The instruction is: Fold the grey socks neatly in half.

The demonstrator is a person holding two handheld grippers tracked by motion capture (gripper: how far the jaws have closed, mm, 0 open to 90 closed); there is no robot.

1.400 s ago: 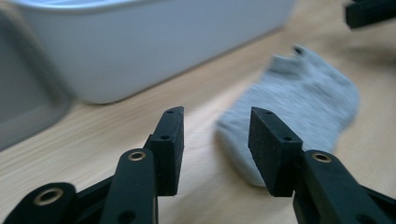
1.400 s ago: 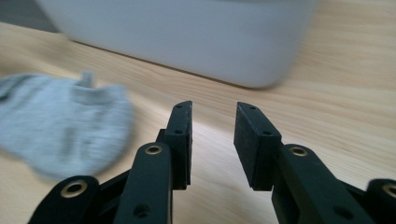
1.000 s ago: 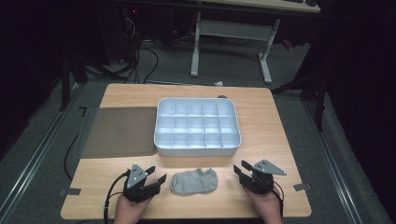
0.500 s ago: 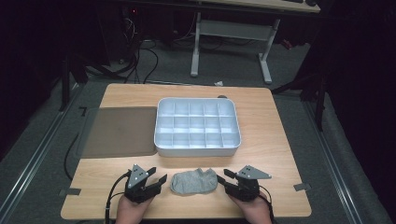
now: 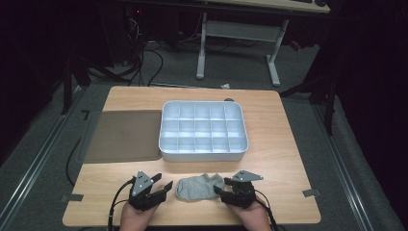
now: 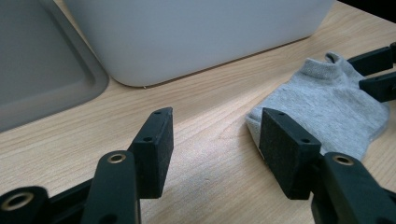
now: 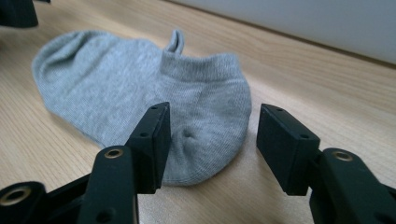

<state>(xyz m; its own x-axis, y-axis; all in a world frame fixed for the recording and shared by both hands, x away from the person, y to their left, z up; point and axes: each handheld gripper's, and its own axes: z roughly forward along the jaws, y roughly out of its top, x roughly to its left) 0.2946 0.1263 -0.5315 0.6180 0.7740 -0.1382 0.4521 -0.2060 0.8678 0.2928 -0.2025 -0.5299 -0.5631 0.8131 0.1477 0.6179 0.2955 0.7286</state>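
A: One grey sock point(image 5: 200, 186) lies flat on the desk point(image 5: 284, 144), near its front edge, just in front of the white divided box point(image 5: 203, 130). How will it handle, do you think?

B: Light and limp, I'd judge. It's soft knit, so it will sag and fold the moment one end is lifted, and it won't slip much on rubber pads. Nothing about it can break.

A: Where would you take hold?

B: At the cuff end, where the little pull tab point(image 7: 174, 41) stands up and the fabric is doubled. A pinch on the rounded heel just below the cuff would also catch both layers.

A: And the tongs?

B: The sock sits between the two. The right tongs point(image 7: 210, 135) have just been opening and stand wide, released, at the sock's heel end; the heel edge reaches between the jaws, but the pads press on nothing. The left tongs point(image 6: 215, 149) are also apart and empty, with the toe end just beside their right-hand jaw.

A: Anything farther out?

B: A flat grey tray point(image 5: 124, 135) lies left of the box, well apart from the sock.
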